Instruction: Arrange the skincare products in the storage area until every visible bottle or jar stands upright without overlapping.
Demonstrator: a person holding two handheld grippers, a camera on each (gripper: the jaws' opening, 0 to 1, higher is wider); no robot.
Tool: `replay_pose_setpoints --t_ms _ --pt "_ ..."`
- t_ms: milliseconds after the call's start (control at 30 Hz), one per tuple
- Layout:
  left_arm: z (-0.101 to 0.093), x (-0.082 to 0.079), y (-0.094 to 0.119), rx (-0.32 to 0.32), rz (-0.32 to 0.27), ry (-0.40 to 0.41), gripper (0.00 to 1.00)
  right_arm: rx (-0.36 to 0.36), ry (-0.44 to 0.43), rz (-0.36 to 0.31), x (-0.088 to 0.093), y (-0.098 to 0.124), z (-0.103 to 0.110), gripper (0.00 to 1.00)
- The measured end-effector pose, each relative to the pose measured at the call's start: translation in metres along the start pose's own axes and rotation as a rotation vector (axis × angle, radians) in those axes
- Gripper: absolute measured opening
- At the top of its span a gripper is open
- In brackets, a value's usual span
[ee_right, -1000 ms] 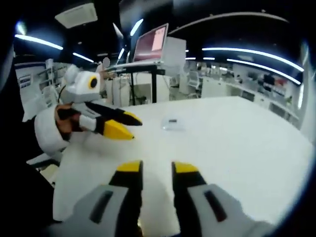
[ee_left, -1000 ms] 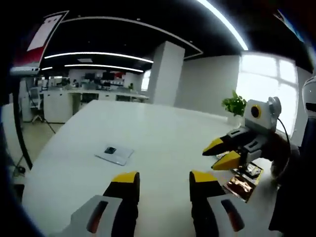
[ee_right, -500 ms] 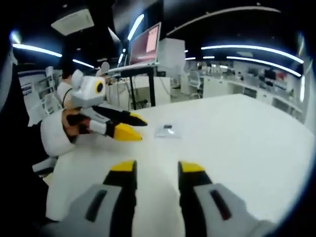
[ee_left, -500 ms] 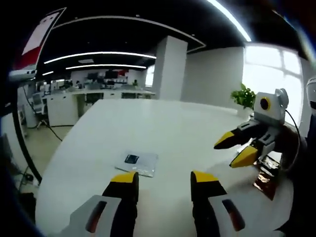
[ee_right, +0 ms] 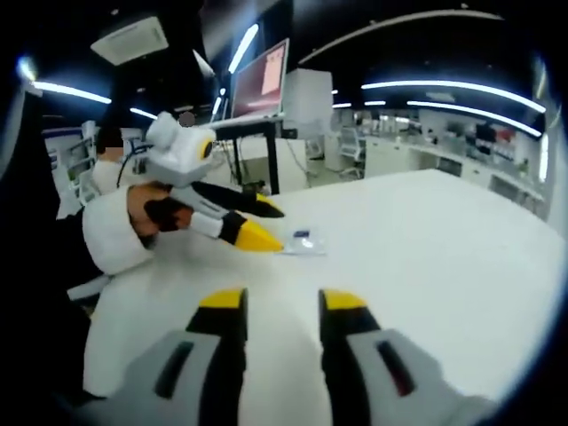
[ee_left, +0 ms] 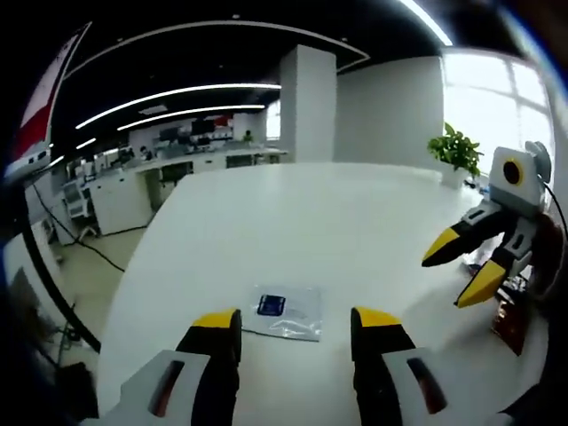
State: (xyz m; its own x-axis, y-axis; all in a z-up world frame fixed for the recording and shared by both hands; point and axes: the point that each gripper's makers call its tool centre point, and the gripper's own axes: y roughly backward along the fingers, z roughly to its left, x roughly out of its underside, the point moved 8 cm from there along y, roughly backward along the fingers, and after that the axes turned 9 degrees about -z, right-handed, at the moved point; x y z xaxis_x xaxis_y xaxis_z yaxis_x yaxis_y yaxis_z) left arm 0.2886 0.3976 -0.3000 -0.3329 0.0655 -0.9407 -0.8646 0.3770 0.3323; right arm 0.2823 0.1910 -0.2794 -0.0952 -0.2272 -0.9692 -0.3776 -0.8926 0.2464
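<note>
A small clear plastic packet with a dark blue square inside lies flat on the white table. My left gripper stands open just short of it, the packet lying ahead of the gap between its yellow tips. In the right gripper view the left gripper reaches in from the left, its tips next to the packet. My right gripper is open over the bare table with nothing between its fingers. It also enters the left gripper view from the right as the right gripper, held above the table.
A brown patterned item lies at the table's right edge, below the right gripper. A potted plant stands at the far right. A laptop sits on a stand beyond the table. A white sleeve holds the left gripper.
The left gripper has moved forward to the packet, which now lies just ahead of its jaws. The right gripper has stayed roughly in place, both still open.
</note>
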Motion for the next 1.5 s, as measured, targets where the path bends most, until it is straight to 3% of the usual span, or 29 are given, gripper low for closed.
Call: replay_pose_setpoints --t_ms 233,433,800,900,933,967,1500 --pt "0.013 0.001 -0.017 0.043 0.066 -0.038 0.50 0.060 -0.021 -0.017 -0.002 0.002 -0.002 0.29" --pt "0.017 0.003 -0.026 0.077 0.063 -0.013 0.48 0.097 -0.015 -0.013 -0.001 0.003 -0.003 0.28" --pt "0.020 0.008 -0.030 0.095 0.051 -0.008 0.27 0.114 -0.007 -0.001 0.004 0.004 -0.007 0.23" --pt "0.019 0.008 -0.030 0.103 0.047 -0.002 0.16 0.115 -0.017 0.002 0.005 0.002 -0.008 0.23" --pt "0.017 0.008 -0.030 0.103 0.050 -0.011 0.06 0.113 -0.019 0.004 0.005 0.001 -0.008 0.23" --pt "0.017 0.008 -0.028 0.099 0.062 -0.084 0.02 0.108 -0.018 0.008 0.006 0.000 -0.007 0.23" --pt "-0.026 0.013 -0.032 0.214 0.058 -0.099 0.00 0.109 -0.054 0.080 0.017 -0.007 -0.007 0.27"
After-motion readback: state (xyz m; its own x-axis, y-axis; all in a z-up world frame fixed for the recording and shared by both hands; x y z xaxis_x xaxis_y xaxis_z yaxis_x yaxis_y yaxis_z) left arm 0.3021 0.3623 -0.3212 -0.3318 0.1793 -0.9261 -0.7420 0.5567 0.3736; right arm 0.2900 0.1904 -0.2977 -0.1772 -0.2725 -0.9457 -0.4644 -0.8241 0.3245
